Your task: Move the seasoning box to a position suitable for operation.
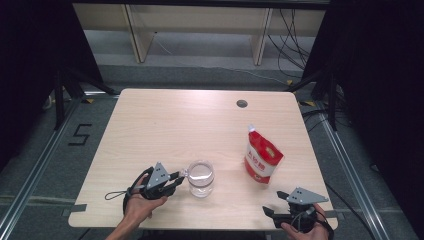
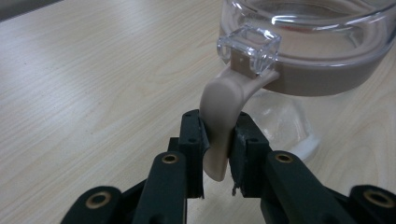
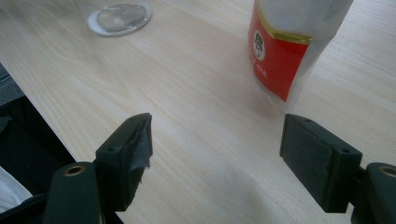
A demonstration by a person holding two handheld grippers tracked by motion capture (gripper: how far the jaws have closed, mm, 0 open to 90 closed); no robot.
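Jar stands on the desk near my edge; my left tool clamps its beige latch tab. Opening remains. Right tool gapes wide, short of the red pouch.

Clear glossy plastic jar with matt beige clasp; pale smooth wood-grain table.

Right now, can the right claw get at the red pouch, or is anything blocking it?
Probably yes. The right claw is open, its jaws apart over bare table, and the red pouch stands upright just ahead with nothing between them. The glass jar sits off to the side, its handle held by the left claw.
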